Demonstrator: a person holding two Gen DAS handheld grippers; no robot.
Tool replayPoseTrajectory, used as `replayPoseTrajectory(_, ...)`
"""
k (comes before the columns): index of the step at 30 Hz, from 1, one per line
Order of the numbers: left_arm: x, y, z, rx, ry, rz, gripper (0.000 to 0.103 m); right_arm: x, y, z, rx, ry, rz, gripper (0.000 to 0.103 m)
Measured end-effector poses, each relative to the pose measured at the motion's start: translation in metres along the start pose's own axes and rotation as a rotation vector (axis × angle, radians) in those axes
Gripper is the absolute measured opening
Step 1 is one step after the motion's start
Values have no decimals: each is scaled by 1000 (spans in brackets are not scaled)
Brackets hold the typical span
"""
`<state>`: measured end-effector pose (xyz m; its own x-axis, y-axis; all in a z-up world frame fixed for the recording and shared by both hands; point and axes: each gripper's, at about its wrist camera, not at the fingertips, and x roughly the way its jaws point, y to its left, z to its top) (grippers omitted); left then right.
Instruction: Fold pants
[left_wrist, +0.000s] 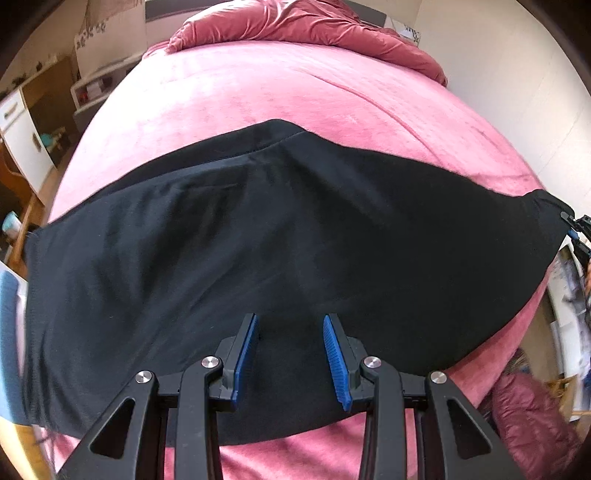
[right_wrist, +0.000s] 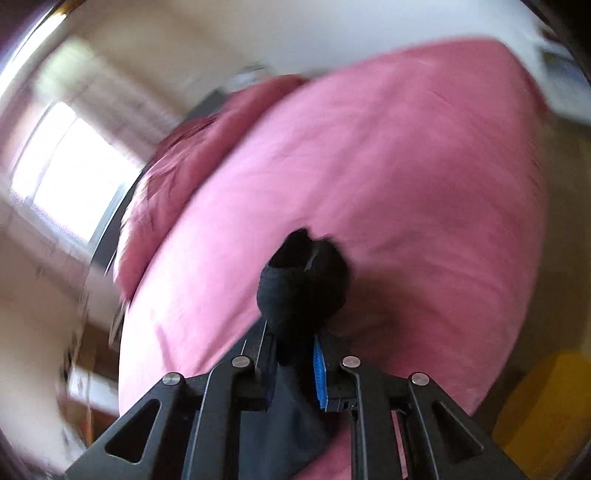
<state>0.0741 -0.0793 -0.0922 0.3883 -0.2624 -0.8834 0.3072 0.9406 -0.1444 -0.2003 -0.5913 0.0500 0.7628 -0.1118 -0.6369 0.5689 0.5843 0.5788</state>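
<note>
Blue ribbed pads (left_wrist: 245, 356) line the left tongs (left_wrist: 291, 363), which stand spread apart just above the near edge of the pants (left_wrist: 258, 240), gripping nothing. From where they hang, they look set to come down on that near edge, or to pin the cloth while the other end travels; which of the two is only my guess.

The right tongs (right_wrist: 295, 363) are pressed together on a bunched end of the same pants (right_wrist: 303, 280). Black cloth balls up beyond the tips and trails back between the arms. In the left view those right tongs (left_wrist: 576, 230) show at the far right, where the cloth gathers to a point. That grip makes sense for a fold: holding one end lets it be lifted and carried over the rest.

Outward from there, the pants lie spread crosswise over a pink bed cover (left_wrist: 295, 96), mostly flat with soft creases. A crumpled darker pink quilt (left_wrist: 303, 26) sits at the head of the bed, well apart. The right view is blurred, so finer detail there is hard to tell.
</note>
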Motion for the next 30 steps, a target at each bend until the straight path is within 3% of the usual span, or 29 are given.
replayPoseTrajectory(7,-13,4,11,-20,-26,-77,37,12,121,-41,-274,134,176,17)
replayPoseTrajectory(15,-21,16,12,-39,-27,-119,37,53,234,-145,-544,368,326,16)
replayPoseTrajectory(21,-28,31,12,-81,-18,-172,37,86,266,-229,-710,540,275,16)
replayPoseTrajectory(24,-27,37,11,-119,-5,-231,37,100,269,-256,-763,581,233,16)
replayPoseTrajectory(29,-24,37,21,-162,14,-347,37,107,275,-279,-876,572,168,17)
replayPoseTrajectory(30,-22,35,25,-168,25,-378,37,105,276,-283,-900,566,167,22)
